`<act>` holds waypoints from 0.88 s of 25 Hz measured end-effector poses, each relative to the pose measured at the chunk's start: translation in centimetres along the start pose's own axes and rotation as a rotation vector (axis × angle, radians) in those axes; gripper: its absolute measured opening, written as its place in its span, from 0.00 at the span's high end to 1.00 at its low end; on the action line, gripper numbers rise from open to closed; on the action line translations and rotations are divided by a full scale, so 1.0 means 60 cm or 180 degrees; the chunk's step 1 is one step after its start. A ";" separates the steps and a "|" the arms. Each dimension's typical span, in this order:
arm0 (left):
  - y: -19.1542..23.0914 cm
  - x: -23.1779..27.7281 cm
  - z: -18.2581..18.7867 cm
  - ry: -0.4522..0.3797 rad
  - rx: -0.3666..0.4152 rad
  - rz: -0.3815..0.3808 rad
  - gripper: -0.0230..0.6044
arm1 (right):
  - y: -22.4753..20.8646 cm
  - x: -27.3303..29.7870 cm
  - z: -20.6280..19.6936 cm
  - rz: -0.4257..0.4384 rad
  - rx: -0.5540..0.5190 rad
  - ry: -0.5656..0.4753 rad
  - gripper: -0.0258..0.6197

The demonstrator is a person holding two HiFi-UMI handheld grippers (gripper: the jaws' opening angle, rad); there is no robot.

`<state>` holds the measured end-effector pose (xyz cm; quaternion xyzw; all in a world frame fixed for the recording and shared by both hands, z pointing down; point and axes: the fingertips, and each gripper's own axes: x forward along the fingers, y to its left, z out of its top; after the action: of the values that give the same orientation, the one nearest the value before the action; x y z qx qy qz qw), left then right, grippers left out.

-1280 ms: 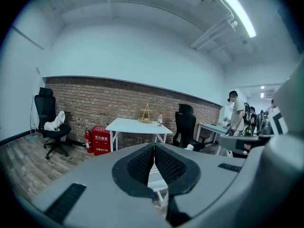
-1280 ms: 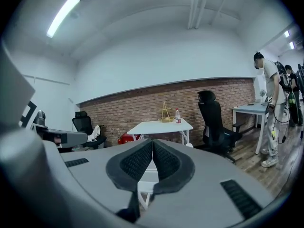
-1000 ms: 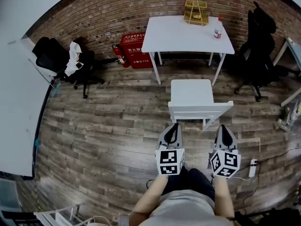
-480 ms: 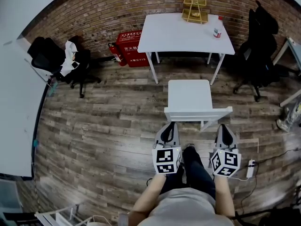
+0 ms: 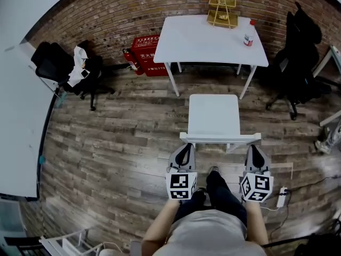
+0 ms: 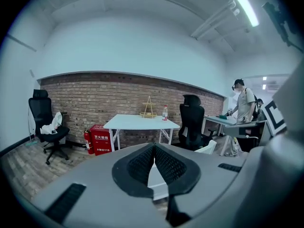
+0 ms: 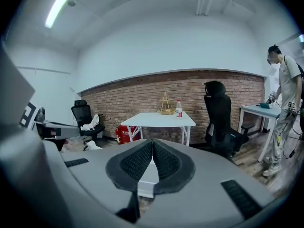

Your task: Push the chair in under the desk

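Above the plank floor [image 5: 106,143], both the left gripper [image 5: 185,148] and right gripper [image 5: 254,149] hold their fingers closed and empty, just behind the backrest of the white chair [image 5: 214,116]. The chair stands just short of the white tabletop [image 5: 202,41], seat outside it; a wire rack [image 5: 222,10] and bottle [image 5: 248,37] stand there by the brick wall [image 5: 106,15].
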<state>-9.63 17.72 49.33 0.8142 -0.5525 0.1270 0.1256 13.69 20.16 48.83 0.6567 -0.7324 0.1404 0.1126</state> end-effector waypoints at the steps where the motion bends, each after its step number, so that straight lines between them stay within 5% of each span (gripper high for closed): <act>1: 0.002 0.006 -0.001 0.0017 0.0013 0.0019 0.94 | -0.007 0.007 -0.001 0.0024 -0.0011 0.0010 0.93; 10: 0.015 0.046 -0.015 0.0160 0.0200 -0.0067 0.94 | -0.055 0.064 -0.002 0.0304 -0.0171 0.0135 0.93; 22: 0.041 0.067 -0.038 0.0282 -0.0043 -0.0116 0.93 | -0.117 0.112 -0.008 0.0697 -0.0094 0.0222 0.93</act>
<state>-10.65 14.15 53.02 0.8167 -0.5324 0.1569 0.1578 19.89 13.36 52.03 0.5657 -0.7974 0.1638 0.1317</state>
